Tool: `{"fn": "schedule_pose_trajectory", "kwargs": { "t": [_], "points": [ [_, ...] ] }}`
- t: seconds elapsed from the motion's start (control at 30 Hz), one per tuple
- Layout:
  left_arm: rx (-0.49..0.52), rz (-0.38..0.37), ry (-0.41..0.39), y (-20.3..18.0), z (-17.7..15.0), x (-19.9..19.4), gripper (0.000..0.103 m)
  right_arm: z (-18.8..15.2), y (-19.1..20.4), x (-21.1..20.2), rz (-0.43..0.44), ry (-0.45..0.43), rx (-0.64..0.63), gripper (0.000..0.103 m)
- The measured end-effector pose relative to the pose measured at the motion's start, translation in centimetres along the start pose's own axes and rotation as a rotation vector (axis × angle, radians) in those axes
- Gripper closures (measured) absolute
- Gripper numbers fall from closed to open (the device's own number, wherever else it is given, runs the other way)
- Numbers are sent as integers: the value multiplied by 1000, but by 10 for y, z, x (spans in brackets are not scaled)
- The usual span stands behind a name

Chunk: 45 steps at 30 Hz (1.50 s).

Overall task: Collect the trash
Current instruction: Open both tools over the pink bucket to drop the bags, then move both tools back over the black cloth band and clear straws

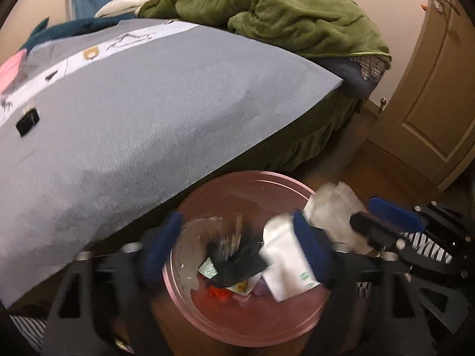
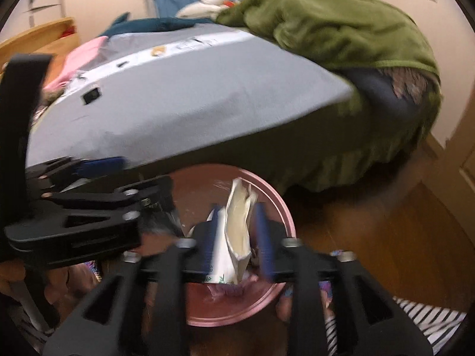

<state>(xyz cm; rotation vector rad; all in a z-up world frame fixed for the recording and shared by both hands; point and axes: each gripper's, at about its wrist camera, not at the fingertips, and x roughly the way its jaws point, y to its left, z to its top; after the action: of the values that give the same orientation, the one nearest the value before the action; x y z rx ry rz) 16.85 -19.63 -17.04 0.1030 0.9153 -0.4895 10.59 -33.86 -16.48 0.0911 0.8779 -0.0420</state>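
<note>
Two grippers hang over a pink bin (image 1: 207, 305): the left gripper (image 1: 237, 246) is open, with a clear cup (image 1: 193, 237) and black wrapper (image 1: 234, 258) loose between its jaws. The right gripper (image 2: 237, 237) stands partly open, a white packet (image 2: 237, 228) between its jaws, above the bin.

Warm, dim indoor light fills both views, giving a yellowish cast to the cream walls. The grey bed sheet (image 1: 154, 112) is the brightest surface, with a soft pale sheen near the centre of the left wrist frame. Deep shadow lies under the mattress edge and over the brown wooden floor (image 2: 386, 237). Fisheye distortion bows the bed and door, and black vignette cuts the corners. Motion blur smears the lower frame; the right wrist view is blurrier throughout, including the crumpled green fleece blanket (image 2: 341, 26).
</note>
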Motion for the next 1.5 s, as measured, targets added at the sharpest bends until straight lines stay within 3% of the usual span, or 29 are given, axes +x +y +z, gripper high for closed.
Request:
{"fn": "schedule_pose_trajectory", "kwargs": {
  "t": [0.03, 0.07, 0.33, 0.47, 0.57, 0.8, 0.87, 1.1, 1.5],
  "points": [
    [-10, 7, 8, 2, -1, 3, 18, -1, -4, 1, -12, 2, 25, 45],
    [-18, 15, 21, 5, -2, 7, 16, -1, -9, 2, -18, 3, 46, 39],
    [-72, 74, 48, 25, -2, 12, 16, 1, -19, 4, -29, 15, 119, 18],
    [-75, 88, 16, 33, 4, -8, 16, 10, -13, 0, -1, -11, 136, 14],
    [-65, 137, -36, 45, 9, -37, 16, 21, 0, -14, 42, -78, 137, 13],
    [-144, 232, -242, 93, 21, -117, 9, 54, 57, -65, 154, -304, 42, 5],
    [-172, 247, -287, 108, 22, -139, 8, 61, 75, -74, 186, -330, 12, 5],
    [-212, 334, -382, 145, 28, -182, 8, 82, 132, -86, 292, -358, -85, 5],
    [-266, 422, -489, 201, 35, -224, 8, 119, 195, -80, 330, -381, -164, 5]
  ]
}}
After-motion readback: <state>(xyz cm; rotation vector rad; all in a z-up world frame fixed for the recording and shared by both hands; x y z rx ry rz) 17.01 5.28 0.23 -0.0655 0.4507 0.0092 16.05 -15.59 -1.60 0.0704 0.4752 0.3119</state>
